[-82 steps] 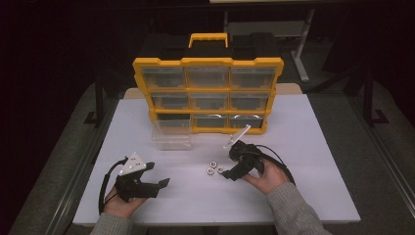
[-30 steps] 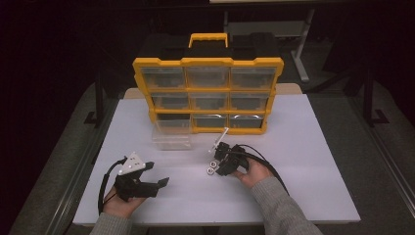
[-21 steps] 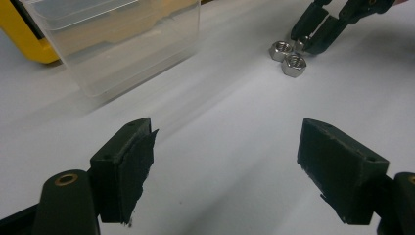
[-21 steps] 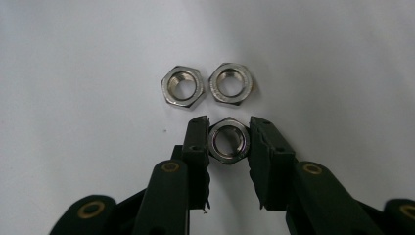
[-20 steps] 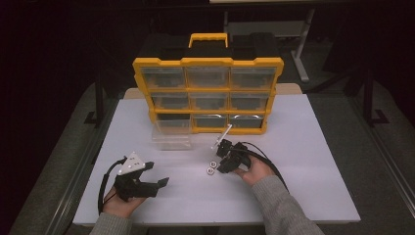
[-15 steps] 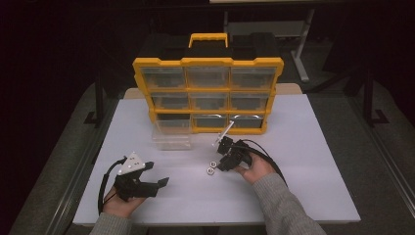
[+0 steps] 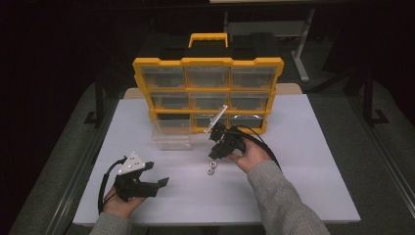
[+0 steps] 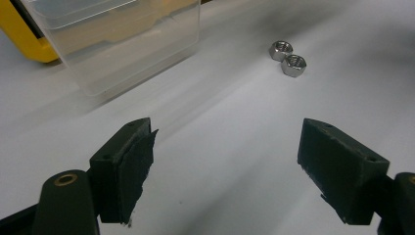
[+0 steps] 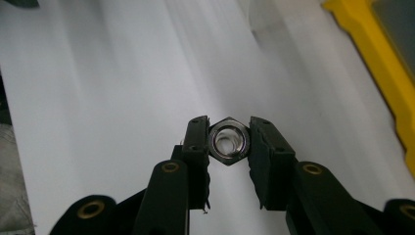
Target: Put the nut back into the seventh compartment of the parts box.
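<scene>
Lifted off the white table (image 7: 303, 196) since the earlier frames, the right gripper (image 7: 215, 149) now hangs above the sheet with a steel hex nut (image 9: 228, 140) pinched between its jaws, which press on 2 opposite flats, as the right gripper view shows. Earlier, 3 nuts lay together near the middle of the table; now 2 nuts (image 7: 211, 167) remain there, touching or nearly so, just below and near of the raised gripper, and they show again in the left gripper view (image 8: 288, 58). My reading is that 1 nut has been picked and is on its way to the clear plastic drawer (image 7: 171, 138), which stands pulled out on the table left of the right gripper, in front of the yellow parts organizer (image 7: 208, 93). The left gripper (image 7: 159, 185) sits in place at the near left, jaws spread wide with nothing between them. From the high view the held nut is too small to make out against the black jaws, and whether the drawer already holds anything cannot be told through its cloudy walls. The organizer's other drawers look shut, their contents unclear, and an empty slot at the lower left seems to match the drawer.
</scene>
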`<action>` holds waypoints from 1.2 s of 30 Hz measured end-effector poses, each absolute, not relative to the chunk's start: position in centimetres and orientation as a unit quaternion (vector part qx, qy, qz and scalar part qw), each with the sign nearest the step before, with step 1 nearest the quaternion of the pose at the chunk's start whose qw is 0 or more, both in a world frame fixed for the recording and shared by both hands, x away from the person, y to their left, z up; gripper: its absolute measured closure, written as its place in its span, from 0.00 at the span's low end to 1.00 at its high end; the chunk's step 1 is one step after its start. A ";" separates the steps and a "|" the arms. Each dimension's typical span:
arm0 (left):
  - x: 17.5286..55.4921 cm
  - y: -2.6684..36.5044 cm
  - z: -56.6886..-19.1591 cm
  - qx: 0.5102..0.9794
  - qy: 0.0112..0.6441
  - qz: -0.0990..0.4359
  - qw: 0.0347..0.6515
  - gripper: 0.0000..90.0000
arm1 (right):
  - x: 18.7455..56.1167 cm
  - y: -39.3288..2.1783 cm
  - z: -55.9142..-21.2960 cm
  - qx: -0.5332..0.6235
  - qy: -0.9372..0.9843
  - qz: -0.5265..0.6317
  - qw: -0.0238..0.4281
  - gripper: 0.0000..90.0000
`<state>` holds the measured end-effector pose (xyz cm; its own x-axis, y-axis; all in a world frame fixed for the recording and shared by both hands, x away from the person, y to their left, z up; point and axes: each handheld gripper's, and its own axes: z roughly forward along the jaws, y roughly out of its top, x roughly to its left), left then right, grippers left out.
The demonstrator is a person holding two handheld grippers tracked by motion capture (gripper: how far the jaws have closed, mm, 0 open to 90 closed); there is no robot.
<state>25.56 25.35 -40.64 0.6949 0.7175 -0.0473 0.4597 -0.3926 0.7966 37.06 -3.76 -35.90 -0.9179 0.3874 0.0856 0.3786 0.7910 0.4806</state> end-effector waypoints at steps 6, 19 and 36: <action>25.6 25.4 -40.6 0.820 0.359 0.154 0.418 0.23 | 38.0 -2.7 -34.0 0.196 0.944 0.267 0.012 0.77; 25.6 25.4 -40.6 0.819 0.360 0.152 0.420 0.23 | 40.4 1.1 -29.9 0.177 0.946 0.269 0.033 0.77; 25.6 25.5 -40.6 0.818 0.359 0.155 0.423 0.23 | 42.9 6.2 -29.7 0.168 0.952 0.254 0.036 0.77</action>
